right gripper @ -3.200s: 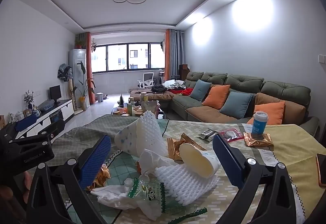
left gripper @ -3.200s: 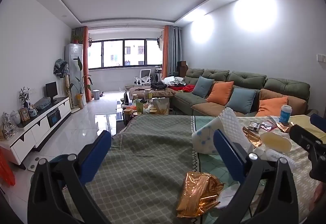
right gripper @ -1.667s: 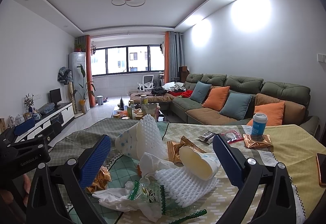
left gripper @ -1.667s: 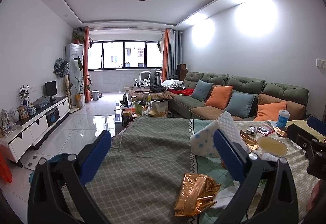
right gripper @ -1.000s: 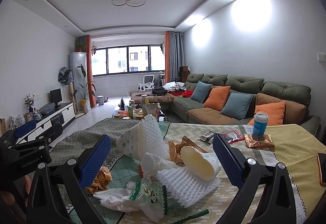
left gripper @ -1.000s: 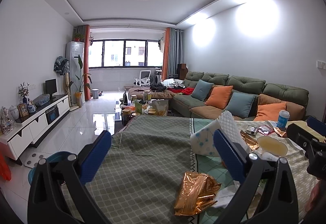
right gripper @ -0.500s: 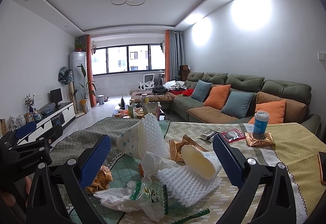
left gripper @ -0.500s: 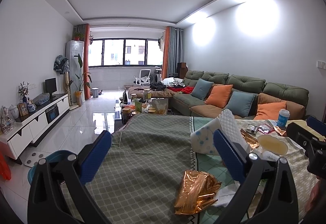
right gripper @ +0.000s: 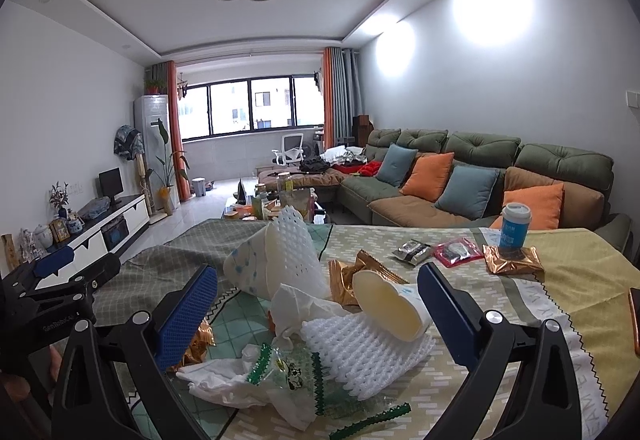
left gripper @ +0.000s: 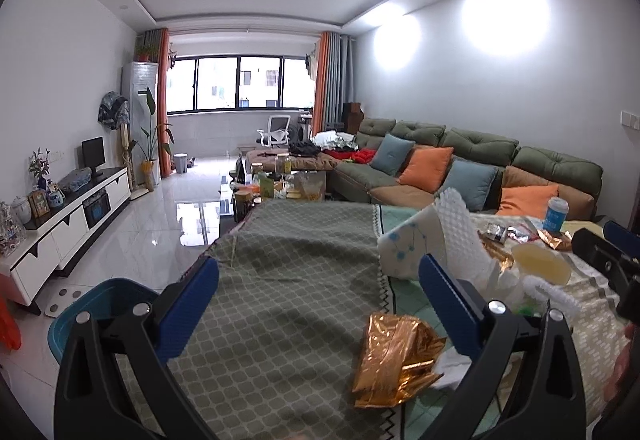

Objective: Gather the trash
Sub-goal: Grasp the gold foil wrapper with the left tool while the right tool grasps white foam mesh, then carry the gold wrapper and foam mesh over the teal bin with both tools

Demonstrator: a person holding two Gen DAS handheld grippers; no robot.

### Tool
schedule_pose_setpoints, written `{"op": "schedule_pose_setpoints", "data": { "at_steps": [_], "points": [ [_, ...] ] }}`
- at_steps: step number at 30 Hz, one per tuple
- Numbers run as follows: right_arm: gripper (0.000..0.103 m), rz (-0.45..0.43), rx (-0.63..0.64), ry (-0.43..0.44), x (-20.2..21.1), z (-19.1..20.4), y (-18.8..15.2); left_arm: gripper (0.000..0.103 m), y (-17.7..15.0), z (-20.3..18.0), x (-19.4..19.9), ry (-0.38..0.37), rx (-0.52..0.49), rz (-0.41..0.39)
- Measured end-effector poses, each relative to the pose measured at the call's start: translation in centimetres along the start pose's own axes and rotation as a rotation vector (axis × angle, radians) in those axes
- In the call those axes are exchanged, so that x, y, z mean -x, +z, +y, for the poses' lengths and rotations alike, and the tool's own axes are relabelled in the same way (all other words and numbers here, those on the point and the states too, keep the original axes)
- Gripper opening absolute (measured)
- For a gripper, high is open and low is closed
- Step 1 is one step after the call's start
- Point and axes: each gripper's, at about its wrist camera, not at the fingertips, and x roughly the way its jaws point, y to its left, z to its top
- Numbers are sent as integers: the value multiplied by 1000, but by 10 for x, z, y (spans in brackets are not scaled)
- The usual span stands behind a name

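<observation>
Left wrist view: left gripper (left gripper: 320,294) spread wide, holding nothing, above crumpled gold foil wrapper (left gripper: 394,354).
Right wrist view: right gripper (right gripper: 318,304) spread wide, holding nothing, over white foam mesh sleeve (right gripper: 368,352).

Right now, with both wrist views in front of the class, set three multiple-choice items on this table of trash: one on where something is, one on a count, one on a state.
1. Where does the blue cup stand?
A. On a gold wrapper
B. On the floor
C. Inside the basin

2. How many orange cushions lie on the sofa?
A. One
B. Two
C. Four

3. How is the left gripper?
A. Shut on the gold foil
B. Shut on a foam net
C. Open, holding nothing

Answers:
1 A: the cup's base sits on the gold wrapper at the far right of the table.
2 B: one orange cushion and another, with two blue ones between and beside them.
3 C: its jaws stand wide apart above the tablecloth, and the crumpled gold foil lies free on the cloth.
</observation>
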Motion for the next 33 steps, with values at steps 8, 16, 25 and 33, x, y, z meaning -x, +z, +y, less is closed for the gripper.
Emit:
{"op": "schedule_pose_setpoints", "data": {
  "at_steps": [8,16,25,33],
  "points": [
    [99,102,-17,32,-14,-9,-13,100,-23,0,-16,-73,-73,130],
    [82,229,-19,27,-27,-21,-29,98,-41,-17,-44,-196,-103,276],
    [43,292,-30,42,-39,-37,-34,53,-51,-20,-58,-308,-92,359],
    [10,292,-81,133,-39,-45,-27,31,-48,-19,-58,-326,-84,368]
  ]
}}
